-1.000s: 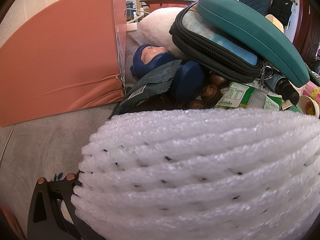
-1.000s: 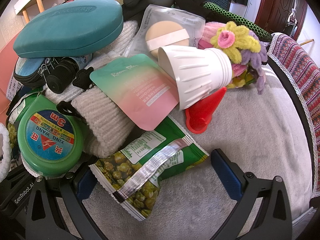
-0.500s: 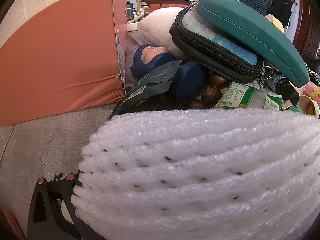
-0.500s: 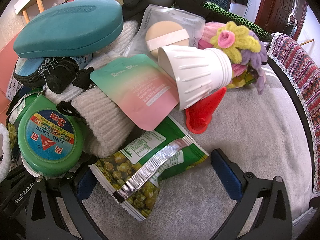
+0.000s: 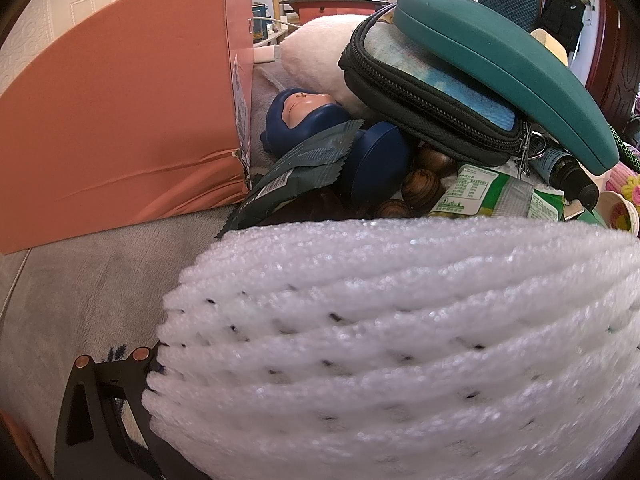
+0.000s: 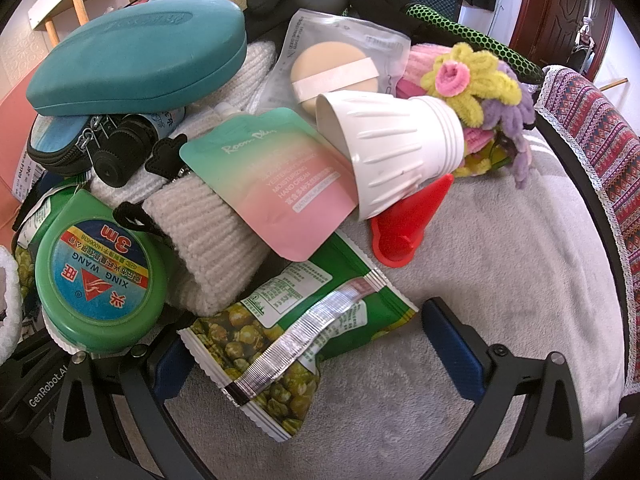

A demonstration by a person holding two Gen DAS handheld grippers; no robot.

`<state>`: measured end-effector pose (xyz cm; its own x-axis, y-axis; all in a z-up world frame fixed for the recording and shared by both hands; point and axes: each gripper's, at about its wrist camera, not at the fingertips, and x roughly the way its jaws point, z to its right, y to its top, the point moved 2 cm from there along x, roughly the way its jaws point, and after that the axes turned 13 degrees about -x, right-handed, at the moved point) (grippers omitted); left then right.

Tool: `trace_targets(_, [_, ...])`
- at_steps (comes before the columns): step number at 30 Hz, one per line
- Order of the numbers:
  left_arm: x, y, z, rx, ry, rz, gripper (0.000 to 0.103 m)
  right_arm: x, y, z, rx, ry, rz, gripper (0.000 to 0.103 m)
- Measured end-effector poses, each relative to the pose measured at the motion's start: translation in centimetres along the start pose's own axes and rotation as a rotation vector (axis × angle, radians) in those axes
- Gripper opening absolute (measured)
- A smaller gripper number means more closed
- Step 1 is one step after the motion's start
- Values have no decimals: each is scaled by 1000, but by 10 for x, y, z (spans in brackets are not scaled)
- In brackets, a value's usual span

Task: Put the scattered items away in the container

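Close up, a ribbed white foam net point(image 5: 400, 340) hides the left gripper's point(image 5: 248, 408) grip, so its state is unclear; beyond stands a smooth salmon box point(image 5: 120, 120), contents unseen. Right gripper point(image 6: 304, 344) gapes around a crinkly pea packet point(image 6: 296, 340).

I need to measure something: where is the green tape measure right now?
In the right wrist view, the green tape measure lies at the left of the pile, against the cream knit cloth and just behind the green pea snack packet.

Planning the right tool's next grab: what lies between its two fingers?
In the right wrist view, the green pea snack bag lies on grey cloth between the open fingers.
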<state>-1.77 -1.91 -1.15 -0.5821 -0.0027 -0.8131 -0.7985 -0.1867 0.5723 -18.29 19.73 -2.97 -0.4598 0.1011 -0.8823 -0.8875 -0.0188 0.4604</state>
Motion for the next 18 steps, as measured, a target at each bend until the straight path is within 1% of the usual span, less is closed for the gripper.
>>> trace_targets(10, [1,2,0,1,0,1,103,-1,1,1,3,3,4,103])
trace_targets(18, [3,8,-2,-1,-4,2,103,0,14,3,2,0,-18,102])
